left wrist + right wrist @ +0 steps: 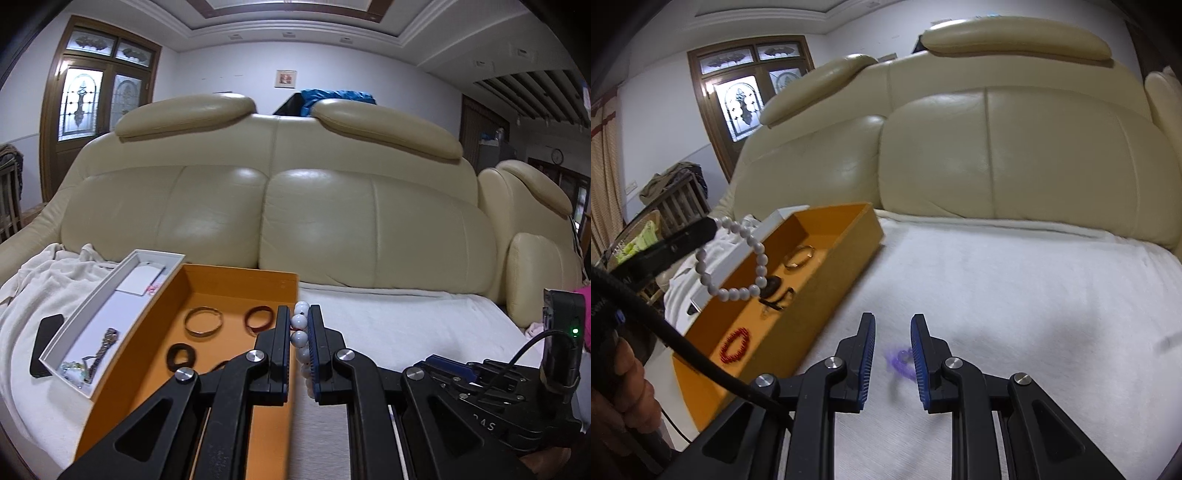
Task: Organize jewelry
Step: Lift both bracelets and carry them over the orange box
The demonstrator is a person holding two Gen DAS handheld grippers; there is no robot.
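Our left gripper (299,345) was clamped on a white bead bracelet (738,258), which hung above the orange tray (846,236). Our right gripper (893,352) was spread apart over a purple bracelet (899,360), blurred, perhaps beaded, on the white blanket (1015,295). Behind rose a cream leather sofa (277,192) and a stained-glass door (96,96). The white beads looked glossy and round.

purple bracelet (900,360) blurred, white bead bracelet (301,345) partly hidden btwn pads
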